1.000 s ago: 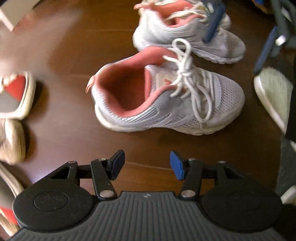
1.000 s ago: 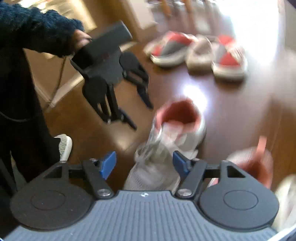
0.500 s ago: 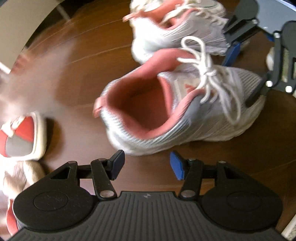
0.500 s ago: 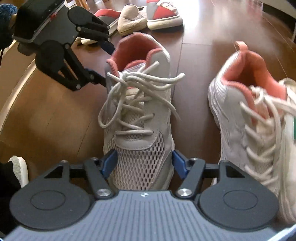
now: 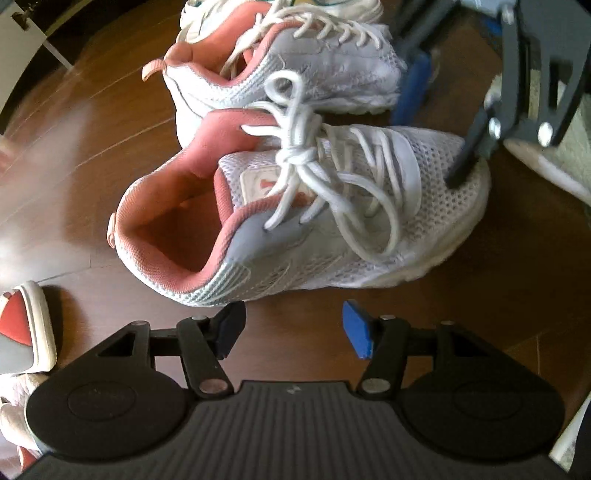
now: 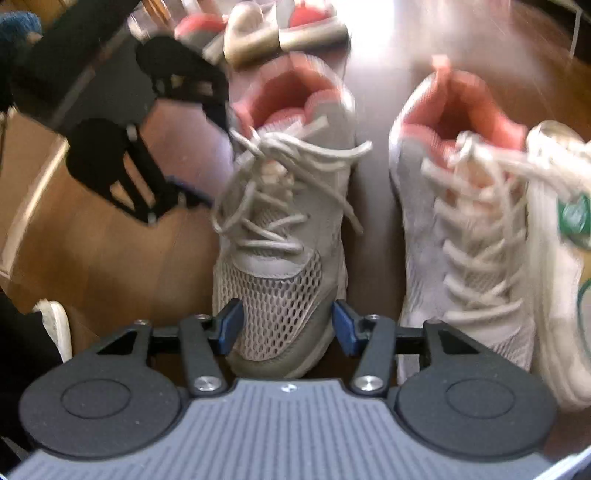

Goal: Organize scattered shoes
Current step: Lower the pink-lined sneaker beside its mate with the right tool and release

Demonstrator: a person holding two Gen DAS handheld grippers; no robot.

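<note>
A grey mesh sneaker with pink lining (image 5: 332, 221) lies on the wooden floor, and its twin (image 5: 295, 70) lies just behind it. My left gripper (image 5: 291, 330) is open and empty, just in front of the near sneaker's side. My right gripper (image 6: 286, 326) has its blue pads on either side of the same sneaker's toe (image 6: 280, 306), closing on it. The right gripper also shows in the left wrist view (image 5: 465, 129) at the toe. The twin (image 6: 465, 229) stands to the right in the right wrist view.
A white sneaker with green trim (image 6: 561, 258) lies beside the twin. Red, grey and beige slippers (image 6: 258, 33) lie beyond the sneakers, and some show at the left edge (image 5: 22, 328). A beige slipper (image 5: 554, 140) lies by the right gripper.
My left gripper has moved closer to the near sneaker. My right gripper's pads have narrowed around the sneaker's toe, and the sneaker has shifted slightly.
</note>
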